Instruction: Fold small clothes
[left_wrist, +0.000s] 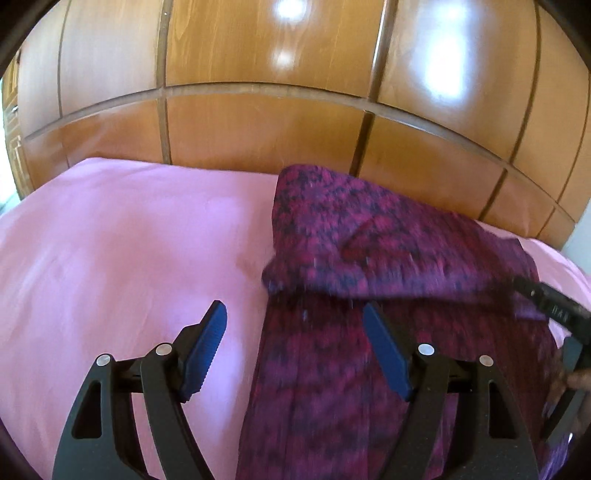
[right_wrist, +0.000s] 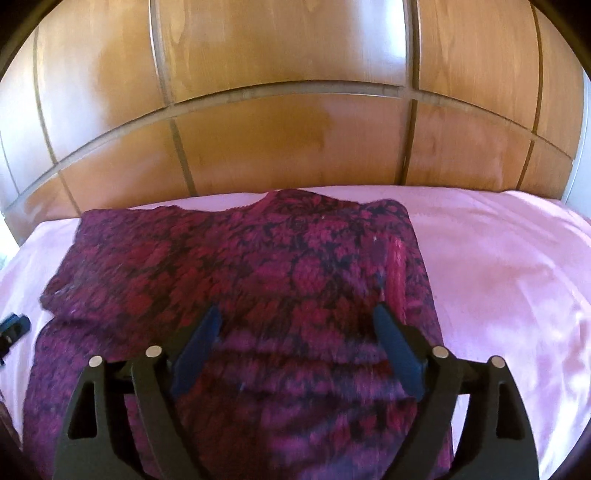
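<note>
1. Left gripper: jaws spread, holding nothing. It hovers over the left edge of the garment, one finger above the pink bed sheet, the other above the fabric.
2. Garment: magenta patterned knit top lying on the bed, below the wooden headboard. Its left side looks folded in over the body.
3. Right gripper: jaws spread, empty, above the garment's middle.
4. Step in hand, as I judge it: between folds, one side apparently done.
5. Next move likely calls for pinching the right edge or the hem and carrying it across.
</note>
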